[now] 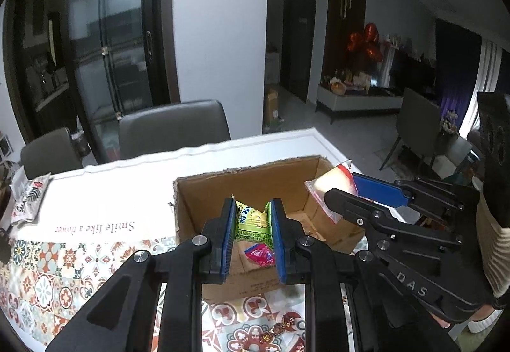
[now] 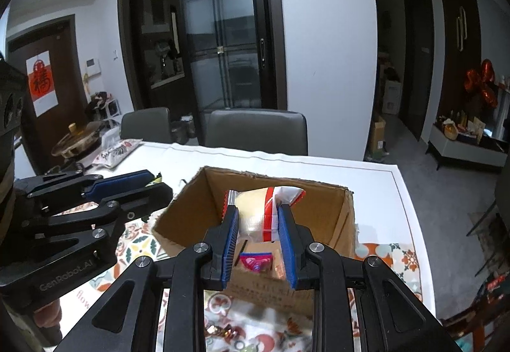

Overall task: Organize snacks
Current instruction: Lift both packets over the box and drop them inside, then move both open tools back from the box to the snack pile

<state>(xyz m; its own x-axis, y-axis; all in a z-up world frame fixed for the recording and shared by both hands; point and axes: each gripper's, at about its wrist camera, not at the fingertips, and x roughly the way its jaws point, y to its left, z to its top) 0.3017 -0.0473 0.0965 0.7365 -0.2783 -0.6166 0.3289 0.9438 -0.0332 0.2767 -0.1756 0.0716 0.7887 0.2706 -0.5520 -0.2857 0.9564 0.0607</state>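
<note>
An open cardboard box [image 1: 204, 192] [image 2: 347, 218] stands on the table. My left gripper [image 1: 253, 208] is shut on a green snack packet [image 1: 253, 219] and holds it over the box. My right gripper [image 2: 258, 213] is shut on a white and red snack packet [image 2: 255, 208], also over the box; it shows at the right of the left wrist view [image 1: 338, 184]. A pink wrapped snack [image 1: 259, 255] [image 2: 255, 262] lies on the box floor. The left gripper shows at the left of the right wrist view [image 2: 159, 183].
A patterned tablecloth [image 1: 47, 272] covers the near part of the white table [image 2: 376, 173]. Wrapped candies [image 1: 277, 329] lie in front of the box. A grey and white snack bag [image 1: 28, 199] [image 2: 114, 153] lies at the far left. Two grey chairs [image 1: 173, 125] stand behind the table.
</note>
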